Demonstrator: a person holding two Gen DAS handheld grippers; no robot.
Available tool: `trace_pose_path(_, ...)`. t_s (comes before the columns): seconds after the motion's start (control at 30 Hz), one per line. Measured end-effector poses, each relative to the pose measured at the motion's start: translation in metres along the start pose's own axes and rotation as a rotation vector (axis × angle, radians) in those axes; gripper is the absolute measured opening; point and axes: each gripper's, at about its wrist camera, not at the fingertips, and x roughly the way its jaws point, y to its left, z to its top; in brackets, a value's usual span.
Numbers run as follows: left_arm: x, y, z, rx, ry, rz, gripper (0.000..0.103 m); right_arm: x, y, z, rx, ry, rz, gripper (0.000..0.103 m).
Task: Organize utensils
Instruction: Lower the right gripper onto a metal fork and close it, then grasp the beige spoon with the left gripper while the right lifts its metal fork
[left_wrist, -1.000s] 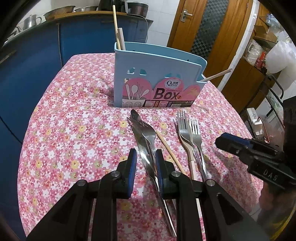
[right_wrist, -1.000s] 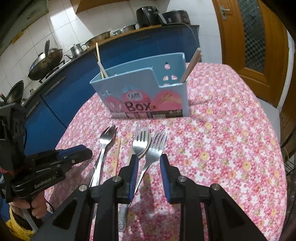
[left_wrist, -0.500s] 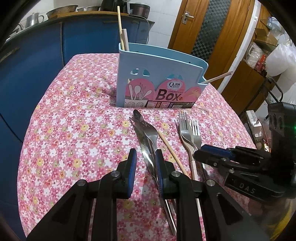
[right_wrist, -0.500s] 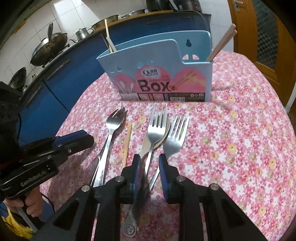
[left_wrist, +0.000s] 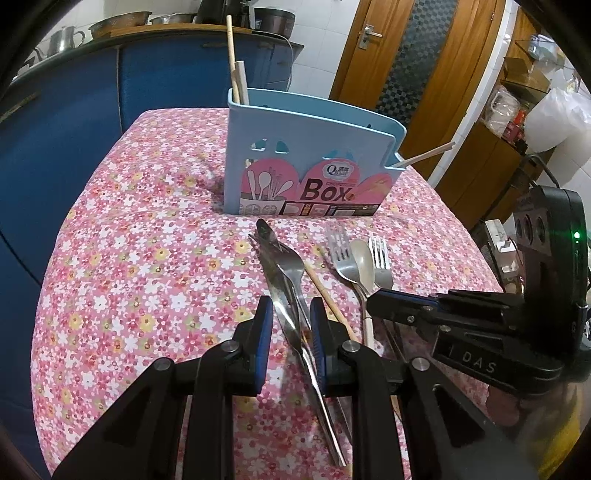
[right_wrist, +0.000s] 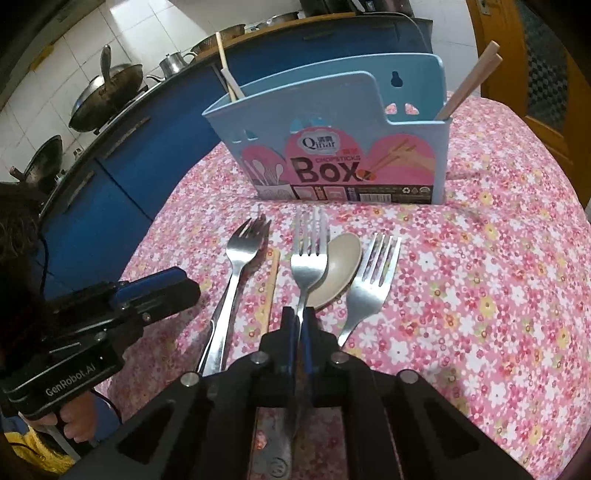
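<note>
A blue utensil box with chopsticks in both ends stands on the floral table. In front of it lie a fork over a knife, a loose chopstick, a middle fork resting on a beige spoon, and a third fork. My right gripper is shut on the middle fork's handle. Hovering low over the fork and knife, my left gripper has its jaws narrowly apart, and the left pad is clear of them.
A blue kitchen counter with woks and pots runs behind the table. A wooden door and a shelf with bags stand to the right. The tablecloth falls away at the round edge. A hand holds the left gripper.
My right gripper came forward and down over the middle fork and closed its jaws on the handle. The beige spoon now shows under that fork. The left gripper stayed where it was.
</note>
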Motion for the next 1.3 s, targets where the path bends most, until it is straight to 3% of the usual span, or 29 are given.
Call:
trace_pose_path(0.33,0.006,-0.017,0.001,0.042,0.026,-0.037,0.019,-0.034,-0.018,-0.004,0.064,-0.085,-0.023,0.005)
trace_pose_path(0.6,0.020,-0.047,0.001,0.125,0.070,-0.047,0.019,-0.046,-0.035,-0.009,0.074,-0.094,-0.138,0.002)
trace_pose_path(1.13,0.066,-0.068,0.013,0.204,0.241,-0.031,0.019,-0.049,-0.051,-0.015,0.101,-0.073,-0.134,0.003)
trace_pose_path(1.23,0.069,-0.068,0.016,0.203,0.241,-0.029,0.006,-0.048,-0.050,-0.013,0.094,-0.056,-0.136,0.004)
trace_pose_path(1.3,0.070,-0.063,0.018,0.173,0.240,-0.052,0.004,-0.048,-0.047,-0.011,0.079,-0.047,-0.142,0.007)
